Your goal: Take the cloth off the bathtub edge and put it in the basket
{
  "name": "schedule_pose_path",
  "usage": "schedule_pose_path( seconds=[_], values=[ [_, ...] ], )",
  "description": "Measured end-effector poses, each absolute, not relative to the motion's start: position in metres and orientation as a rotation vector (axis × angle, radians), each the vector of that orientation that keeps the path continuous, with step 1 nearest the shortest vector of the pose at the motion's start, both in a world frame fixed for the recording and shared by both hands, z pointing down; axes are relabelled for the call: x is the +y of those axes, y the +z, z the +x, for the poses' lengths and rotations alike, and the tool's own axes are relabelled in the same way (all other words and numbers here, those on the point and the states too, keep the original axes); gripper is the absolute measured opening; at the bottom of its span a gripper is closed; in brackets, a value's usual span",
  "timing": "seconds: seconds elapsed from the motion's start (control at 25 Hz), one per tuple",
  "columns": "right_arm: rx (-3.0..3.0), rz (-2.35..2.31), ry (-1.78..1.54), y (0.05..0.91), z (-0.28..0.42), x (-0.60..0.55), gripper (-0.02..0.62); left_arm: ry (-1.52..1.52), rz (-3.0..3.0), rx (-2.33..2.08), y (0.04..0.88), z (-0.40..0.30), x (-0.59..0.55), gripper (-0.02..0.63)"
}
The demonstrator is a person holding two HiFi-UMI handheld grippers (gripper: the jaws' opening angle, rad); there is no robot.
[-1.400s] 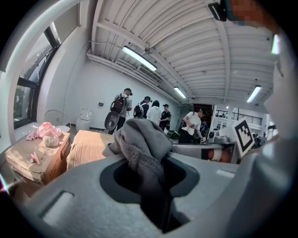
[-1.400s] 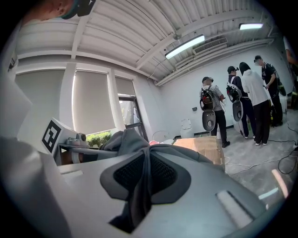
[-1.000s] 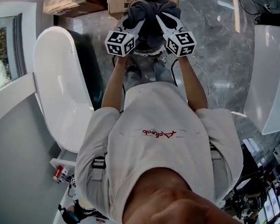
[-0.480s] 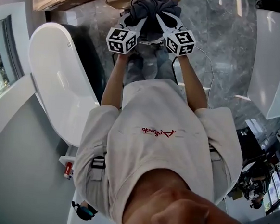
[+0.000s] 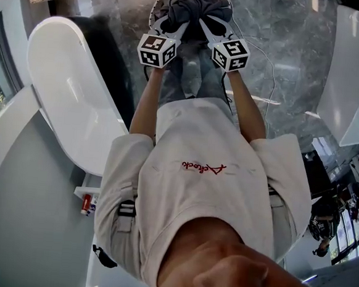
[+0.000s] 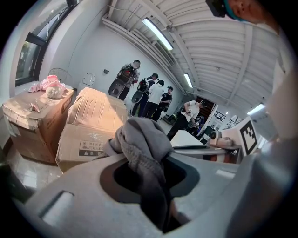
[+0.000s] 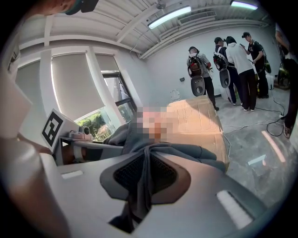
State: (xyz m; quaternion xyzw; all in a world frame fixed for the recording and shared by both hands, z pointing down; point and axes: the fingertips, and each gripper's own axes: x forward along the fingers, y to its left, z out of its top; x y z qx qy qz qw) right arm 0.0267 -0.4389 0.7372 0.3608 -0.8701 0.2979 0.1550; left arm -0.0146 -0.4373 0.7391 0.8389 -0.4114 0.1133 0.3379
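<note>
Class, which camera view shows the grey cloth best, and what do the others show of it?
The head view: it shows most of the cloth, bunched between the left gripper and right gripper. The left gripper view shows only one fold pinched in its jaws; the right gripper view, a fold and some draped beyond.

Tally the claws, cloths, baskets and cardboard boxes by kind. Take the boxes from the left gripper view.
Claws: 2 (left claw, right claw)
Cloth: 1
Basket: 1
Boxes: 2
Total: 6
</note>
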Motion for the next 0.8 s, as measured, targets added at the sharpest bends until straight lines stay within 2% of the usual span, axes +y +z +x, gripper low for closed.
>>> schedule_pose_path(
  seconds=[0.8],
  values=[
    [-2.332,0.935,0.974,0.855,0.027,-0.442,0.049,0.383,2.057,-1.006,0.854,-0.012,-0.44,0.104]
  ],
)
